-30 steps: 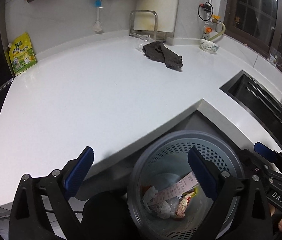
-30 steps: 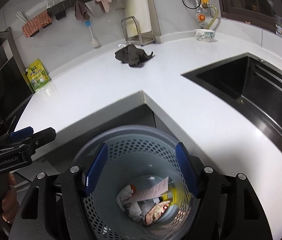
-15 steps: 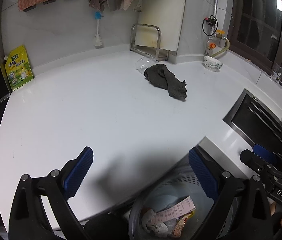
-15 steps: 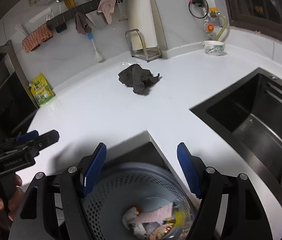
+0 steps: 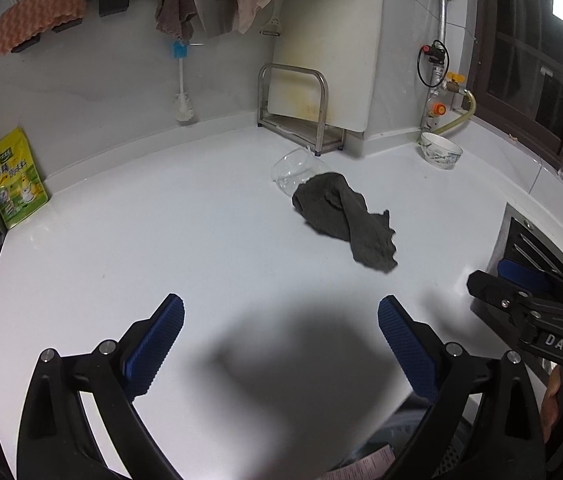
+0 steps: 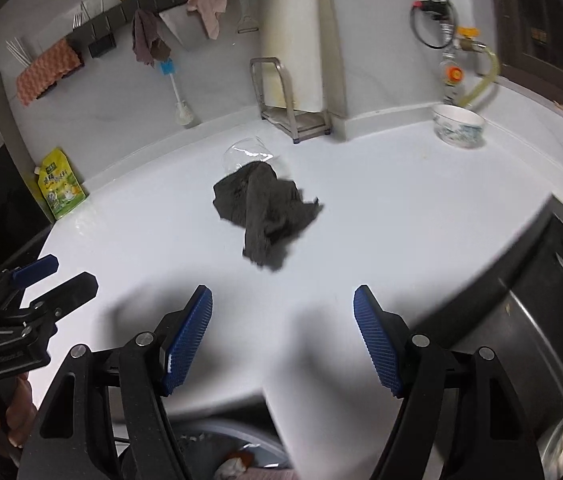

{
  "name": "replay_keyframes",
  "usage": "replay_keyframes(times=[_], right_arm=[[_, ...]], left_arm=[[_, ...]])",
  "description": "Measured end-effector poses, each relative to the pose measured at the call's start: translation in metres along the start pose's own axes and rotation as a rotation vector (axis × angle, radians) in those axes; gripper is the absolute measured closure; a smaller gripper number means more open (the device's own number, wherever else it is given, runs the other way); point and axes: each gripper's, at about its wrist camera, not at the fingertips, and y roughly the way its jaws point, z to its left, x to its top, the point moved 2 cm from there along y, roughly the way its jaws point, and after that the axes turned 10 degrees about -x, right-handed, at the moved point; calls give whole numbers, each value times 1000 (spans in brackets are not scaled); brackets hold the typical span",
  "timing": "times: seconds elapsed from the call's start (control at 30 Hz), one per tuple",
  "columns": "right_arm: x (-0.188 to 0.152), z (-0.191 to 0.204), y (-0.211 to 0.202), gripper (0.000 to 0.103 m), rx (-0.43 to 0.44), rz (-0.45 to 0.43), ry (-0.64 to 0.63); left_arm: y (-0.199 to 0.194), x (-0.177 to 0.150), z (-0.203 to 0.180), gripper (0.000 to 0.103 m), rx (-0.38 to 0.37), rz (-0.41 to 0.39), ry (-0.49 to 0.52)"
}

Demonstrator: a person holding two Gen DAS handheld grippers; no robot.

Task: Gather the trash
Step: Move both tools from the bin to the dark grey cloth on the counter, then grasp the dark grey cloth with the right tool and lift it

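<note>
Trash bin (image 6: 217, 450), a grey perforated plastic basket, sits below the counter edge under your tongs; only its rim and some crumpled paper scraps (image 6: 237, 462) show, with a printed receipt (image 5: 365, 466) in the left wrist view. Ahead of you on the glossy white countertop (image 5: 161, 240) lies a crumpled dark grey cloth (image 5: 345, 220), soft and matte, its long axis running from the far left toward the near right. Its far end touches a clear glass cup (image 5: 295, 170) tipped on its side. Your left gripper (image 5: 279, 344) and right gripper (image 6: 283, 340) both stand wide with nothing between their ribbed blue pads (image 6: 187, 338), above bare counter, and the cloth lies apart beyond the fingertips.
</note>
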Motion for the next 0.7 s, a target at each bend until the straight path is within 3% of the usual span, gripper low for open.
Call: replay_keyframes(times=[0.23,0.37,0.5,0.7], right_arm=[[48,15,57,32,67,69,-31],[69,29,93,32,57,119,-66],[79,39,122,32,73,183,-85],[85,45,150,32,26,228,-114]], left_arm=[[31,26,28,7,55,14,12],[48,35,47,7,87,22,-4],[61,41,58,7,99,32,-21],[77,41,68,7,87,51,-52]])
